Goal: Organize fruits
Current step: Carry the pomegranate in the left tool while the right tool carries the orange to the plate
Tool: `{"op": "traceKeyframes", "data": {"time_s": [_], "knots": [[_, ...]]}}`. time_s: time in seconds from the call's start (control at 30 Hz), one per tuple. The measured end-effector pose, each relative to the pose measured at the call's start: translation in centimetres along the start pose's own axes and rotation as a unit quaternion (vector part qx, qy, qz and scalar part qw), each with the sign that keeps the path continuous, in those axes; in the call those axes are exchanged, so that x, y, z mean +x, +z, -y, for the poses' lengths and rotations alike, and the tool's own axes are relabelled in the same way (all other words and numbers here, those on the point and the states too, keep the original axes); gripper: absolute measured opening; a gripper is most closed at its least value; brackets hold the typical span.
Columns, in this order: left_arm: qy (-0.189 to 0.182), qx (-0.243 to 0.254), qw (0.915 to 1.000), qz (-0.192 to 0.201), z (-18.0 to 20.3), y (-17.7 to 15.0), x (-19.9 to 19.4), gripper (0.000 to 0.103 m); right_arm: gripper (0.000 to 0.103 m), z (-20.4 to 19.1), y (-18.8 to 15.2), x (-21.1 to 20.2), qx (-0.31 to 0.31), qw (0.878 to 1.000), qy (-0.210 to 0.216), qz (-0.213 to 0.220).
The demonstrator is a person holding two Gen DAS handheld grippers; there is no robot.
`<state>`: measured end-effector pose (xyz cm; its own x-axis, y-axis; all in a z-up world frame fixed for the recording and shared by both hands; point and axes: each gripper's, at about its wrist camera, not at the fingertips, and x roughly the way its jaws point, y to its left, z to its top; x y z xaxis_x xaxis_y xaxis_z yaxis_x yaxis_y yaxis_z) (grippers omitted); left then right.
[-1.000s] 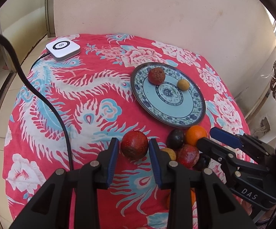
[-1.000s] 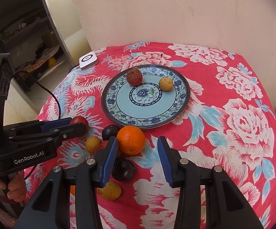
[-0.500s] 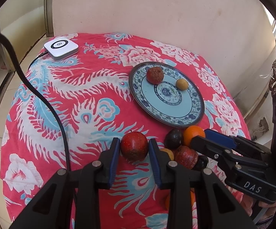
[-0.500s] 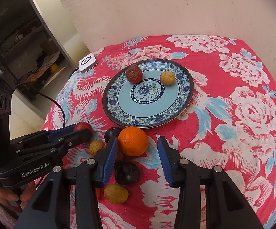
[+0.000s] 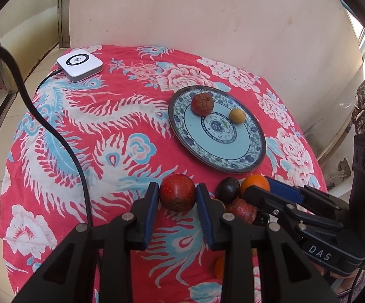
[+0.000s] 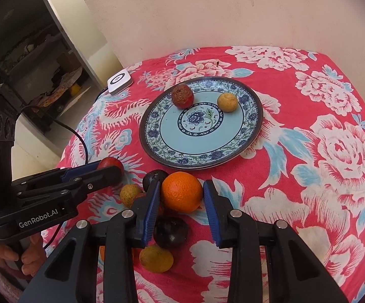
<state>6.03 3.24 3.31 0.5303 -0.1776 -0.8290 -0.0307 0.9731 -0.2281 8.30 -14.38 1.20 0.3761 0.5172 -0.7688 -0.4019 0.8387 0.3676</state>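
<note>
Now | left gripper (image 5: pixel 178 195) jaws clenched on red apple (image 5: pixel 177 192), stem up | right gripper (image 6: pixel 181 195) jaws released around orange (image 6: pixel 181 195)

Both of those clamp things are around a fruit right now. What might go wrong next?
1. The orange sits in a tight pile; lifting it may roll the dark plum or yellow fruit toward the table edge.
2. The right tool looks only loosely closed, so the orange could slip.
3. The left tool squeezes a round red fruit that might pop out.
</note>
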Motion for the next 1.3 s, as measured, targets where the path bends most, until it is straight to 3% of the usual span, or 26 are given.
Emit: {"op": "traceKeyframes", "data": {"time_s": [0.77,1.3], "knots": [[-0.005,0.018,0.9995,0.026,1.9,2.7,-1.2,0.032,0.036,0.6,1.4,-2.3,-0.008,0.999,0.005,0.041],[-0.009,0.029,0.9995,0.007,2.4,6.0,2.8,0.032,0.036,1.6,4.5,-0.4,-0.023,0.999,-0.008,0.046]]}}
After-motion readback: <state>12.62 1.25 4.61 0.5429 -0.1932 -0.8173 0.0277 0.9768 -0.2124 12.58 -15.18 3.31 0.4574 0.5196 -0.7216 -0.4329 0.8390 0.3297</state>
